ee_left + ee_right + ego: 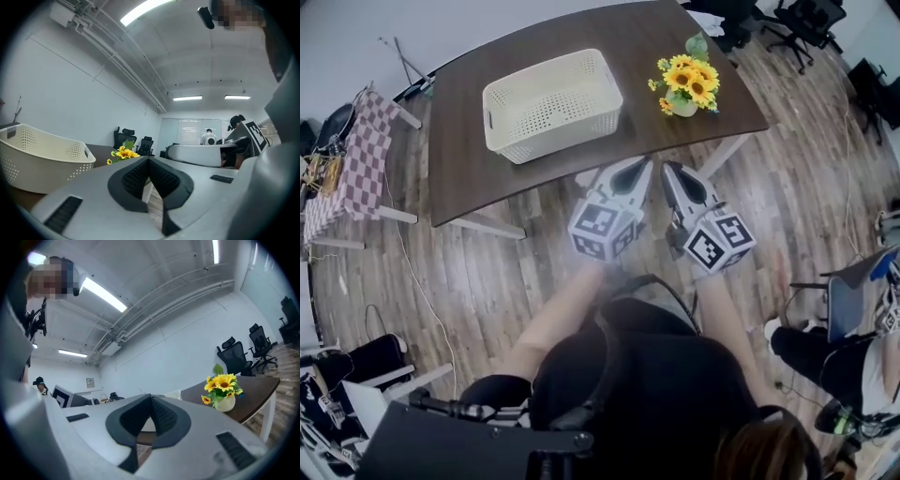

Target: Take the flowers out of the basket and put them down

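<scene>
You hold both grippers level, side by side, just short of the near edge of the dark, wood-grained table (534, 37). The left gripper (644, 163) has its ribbed black pads (136, 178) pressed tip to tip on themselves, and the right gripper (667, 168) is closed the same way. The sunflowers (689, 80), yellow with green leaves, stand upright in a small rounded pale pot (682, 107) on the table's right. They are apart from the cream rectangular plastic basket (562, 127) with perforated walls at the middle.

Yellow sunflowers (687, 82) stand upright in a small pale pot (682, 107) near the right edge of the dark table (478, 178). The cream perforated basket (551, 103) sits upright mid-table, apart from them.
</scene>
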A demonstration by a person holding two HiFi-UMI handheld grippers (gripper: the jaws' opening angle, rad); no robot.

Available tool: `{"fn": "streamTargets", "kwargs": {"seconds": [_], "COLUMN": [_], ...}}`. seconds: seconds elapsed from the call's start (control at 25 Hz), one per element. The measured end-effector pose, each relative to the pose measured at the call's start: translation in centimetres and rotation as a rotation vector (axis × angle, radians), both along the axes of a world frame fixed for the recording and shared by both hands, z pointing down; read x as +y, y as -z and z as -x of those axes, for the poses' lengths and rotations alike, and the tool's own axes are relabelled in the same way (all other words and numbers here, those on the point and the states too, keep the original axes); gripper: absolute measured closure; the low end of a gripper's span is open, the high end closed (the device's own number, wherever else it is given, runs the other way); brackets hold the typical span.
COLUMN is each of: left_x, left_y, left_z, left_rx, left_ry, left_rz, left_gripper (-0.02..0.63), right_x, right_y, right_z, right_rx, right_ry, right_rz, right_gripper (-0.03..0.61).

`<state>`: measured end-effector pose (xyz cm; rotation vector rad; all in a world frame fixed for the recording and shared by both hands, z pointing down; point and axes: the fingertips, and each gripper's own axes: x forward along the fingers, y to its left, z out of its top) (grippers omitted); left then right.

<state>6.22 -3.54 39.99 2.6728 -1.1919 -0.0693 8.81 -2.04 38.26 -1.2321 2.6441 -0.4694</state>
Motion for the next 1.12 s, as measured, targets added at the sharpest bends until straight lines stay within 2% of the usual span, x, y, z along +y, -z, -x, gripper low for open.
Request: {"fn": "streamTargets", "kwargs": {"seconds": [0.28, 0.4, 0.56, 0.8, 1.12], "left_x": [3.7, 6.2, 8.8, 12.4, 18.1], "left_y": [-0.1, -1.4, -2.3, -1.2, -4.5], "left_z": [-2.4, -3.4, -3.7, -4.2, -3.8], "left_rx": [-0.012, -0.022, -0.032, -0.040, -0.077], "left_ry": [0.000, -0.002, 0.036, 0.073, 0.122], "left_rz": [0.008, 0.042, 0.083, 0.068, 0.139], "left_gripper": [0.614, 0.614, 0.614, 0.614, 0.614], "right_x": [3.5, 5.7, 8.1, 11.7, 17.8], "right_y": [-0.3, -0.9, -0.8, -0.3, -2.9], "right_z": [-2.1, -3.1, -3.8, -4.5, -4.0], "right_rx": [0.020, 0.028, 0.028, 0.014, 0.006], "right_ry": [0.036, 0.048, 0.077, 0.115, 0.202], "right_rz": [0.022, 0.037, 0.049, 0.047, 0.101], "right_gripper": [0.577, 0.577, 0.577, 0.577, 0.577]}}
